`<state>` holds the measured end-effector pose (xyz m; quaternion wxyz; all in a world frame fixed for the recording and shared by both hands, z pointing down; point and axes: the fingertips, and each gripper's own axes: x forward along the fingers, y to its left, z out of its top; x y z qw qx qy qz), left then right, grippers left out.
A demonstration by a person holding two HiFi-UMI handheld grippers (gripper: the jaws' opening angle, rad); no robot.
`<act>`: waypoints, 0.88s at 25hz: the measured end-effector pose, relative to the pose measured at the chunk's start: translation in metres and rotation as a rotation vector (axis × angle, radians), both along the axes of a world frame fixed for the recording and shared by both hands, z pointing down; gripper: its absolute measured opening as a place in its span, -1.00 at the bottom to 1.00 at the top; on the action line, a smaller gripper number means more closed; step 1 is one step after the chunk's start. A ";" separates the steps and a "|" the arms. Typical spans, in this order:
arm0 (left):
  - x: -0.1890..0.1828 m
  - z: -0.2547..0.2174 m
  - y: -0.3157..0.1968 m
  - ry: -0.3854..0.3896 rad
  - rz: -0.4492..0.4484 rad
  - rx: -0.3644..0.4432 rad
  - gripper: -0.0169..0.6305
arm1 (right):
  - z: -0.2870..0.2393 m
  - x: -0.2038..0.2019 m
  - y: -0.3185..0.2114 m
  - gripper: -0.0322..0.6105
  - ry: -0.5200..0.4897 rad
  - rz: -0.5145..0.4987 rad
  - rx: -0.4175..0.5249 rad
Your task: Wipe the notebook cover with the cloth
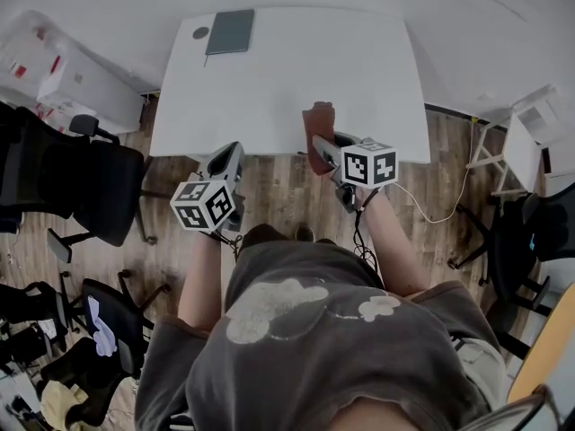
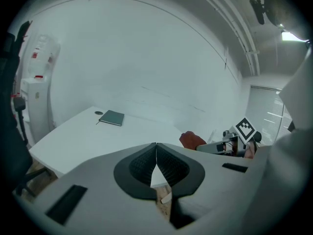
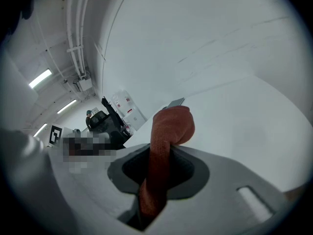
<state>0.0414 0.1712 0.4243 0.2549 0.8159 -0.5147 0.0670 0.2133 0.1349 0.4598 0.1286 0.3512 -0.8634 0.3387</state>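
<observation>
A dark green notebook (image 1: 230,31) lies closed at the far left of the white table (image 1: 359,70); it also shows small in the left gripper view (image 2: 112,117) and as a sliver (image 3: 175,102) beyond the cloth. My right gripper (image 1: 321,148) is shut on a rust-red cloth (image 1: 317,133) over the table's near edge; the cloth (image 3: 166,136) bunches up out of the jaws. My left gripper (image 1: 226,161) hangs shut and empty just off the near edge, left of the right one. The left gripper view catches the cloth (image 2: 192,140) too.
A small dark round object (image 1: 200,33) sits beside the notebook. Black office chairs (image 1: 81,187) stand left of the table, a white cabinet (image 1: 54,70) at the far left, a white stool (image 1: 521,146) and cable on the right.
</observation>
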 end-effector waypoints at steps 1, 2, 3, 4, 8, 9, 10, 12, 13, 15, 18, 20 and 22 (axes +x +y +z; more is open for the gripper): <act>-0.002 0.000 -0.004 -0.002 -0.002 -0.001 -0.97 | -0.001 -0.001 -0.004 -0.65 -0.001 -0.004 0.000; -0.003 0.000 -0.007 -0.004 -0.005 -0.003 -0.97 | -0.001 -0.002 -0.007 -0.65 0.000 -0.007 0.000; -0.004 0.000 -0.010 -0.004 -0.007 -0.004 -0.97 | -0.002 -0.002 -0.010 -0.65 0.002 -0.009 0.001; -0.005 0.000 -0.013 -0.004 -0.007 -0.004 -0.97 | -0.002 -0.002 -0.012 -0.65 0.004 -0.009 0.001; -0.006 0.002 -0.027 -0.010 0.008 -0.003 -0.97 | 0.003 -0.002 -0.022 -0.65 0.011 0.002 -0.009; -0.007 0.004 -0.032 -0.009 0.013 -0.004 -0.97 | 0.005 -0.002 -0.025 -0.65 0.015 0.006 -0.013; -0.008 0.005 -0.038 -0.007 0.017 -0.006 -0.97 | 0.006 -0.004 -0.030 -0.65 0.018 0.010 -0.016; -0.013 0.008 -0.050 0.003 0.024 -0.008 -0.97 | 0.009 -0.008 -0.041 -0.65 0.024 0.018 -0.023; -0.015 0.009 -0.057 0.007 0.028 -0.007 -0.97 | 0.011 -0.011 -0.046 -0.65 0.029 0.023 -0.028; -0.023 0.010 -0.070 0.013 0.035 -0.006 -0.97 | 0.014 -0.019 -0.058 -0.65 0.038 0.027 -0.035; -0.039 0.013 -0.097 0.023 0.038 -0.005 -0.97 | 0.013 -0.035 -0.081 -0.65 0.045 0.025 -0.030; -0.051 0.015 -0.116 0.028 0.044 -0.004 -0.97 | 0.014 -0.043 -0.098 -0.65 0.055 0.039 -0.030; -0.060 0.017 -0.132 0.030 0.057 -0.004 -0.97 | 0.015 -0.050 -0.114 -0.65 0.054 0.054 -0.037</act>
